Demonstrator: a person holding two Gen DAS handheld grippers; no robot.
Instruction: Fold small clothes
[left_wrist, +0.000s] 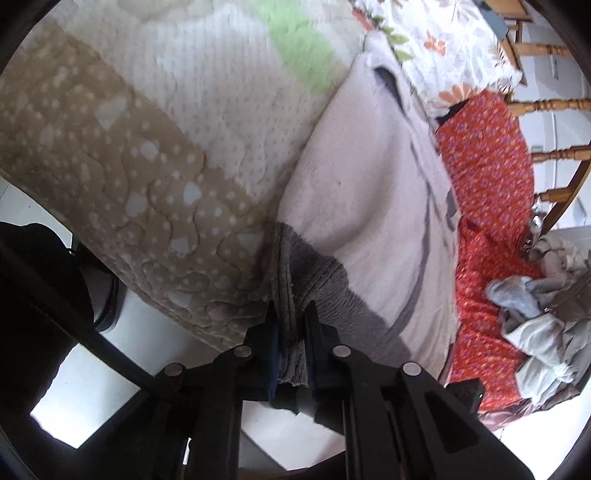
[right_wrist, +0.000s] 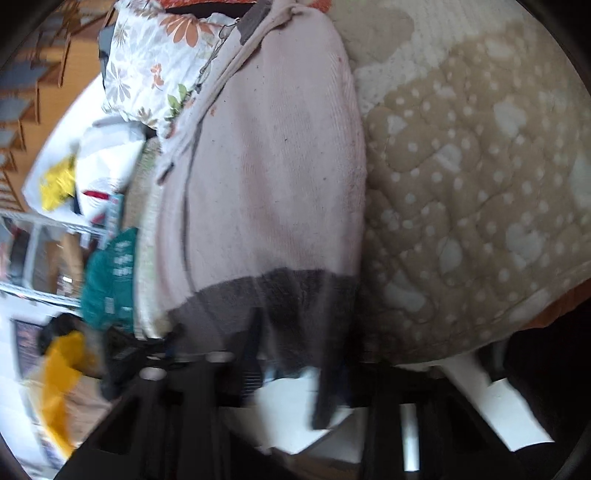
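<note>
- On the quilted tan blanket (left_wrist: 122, 192) with pale spots lies a small pale pink garment (left_wrist: 369, 206), spread flat and ending in a dark grey ribbed hem band (left_wrist: 314, 280).
- Seen from the left wrist, the garment's long axis runs from the grey band at the bottom centre up and to the right, toward the floral pillow (left_wrist: 443, 40); its far end narrows there, with a grey-edged opening showing.
- From the right wrist view the same garment (right_wrist: 266, 155) runs nearly straight up the frame, grey band (right_wrist: 280, 295) nearest the camera and the narrow end up by the floral pillow (right_wrist: 147, 62).
- The band end hangs over the blanket's near edge, above the white floor.
- The left gripper (left_wrist: 291, 332) is clenched on the grey band: its two black fingers (left_wrist: 317, 332) stand close together with a bunched fold of ribbed cloth pinched between them.
- The right gripper (right_wrist: 291, 369) is blurred; its jaws are drawn together, and a dark strip of the band hangs down between its fingers, so it appears to grip the hem as well.
- To the right of the garment in the left wrist view lies a red floral fabric (left_wrist: 487, 184), touching its edge.
- Farther right sits a heap of grey clothes (left_wrist: 535, 314), well apart from the pink garment.
- Wooden chair rungs (left_wrist: 546, 105) stand beyond the red fabric.
</note>
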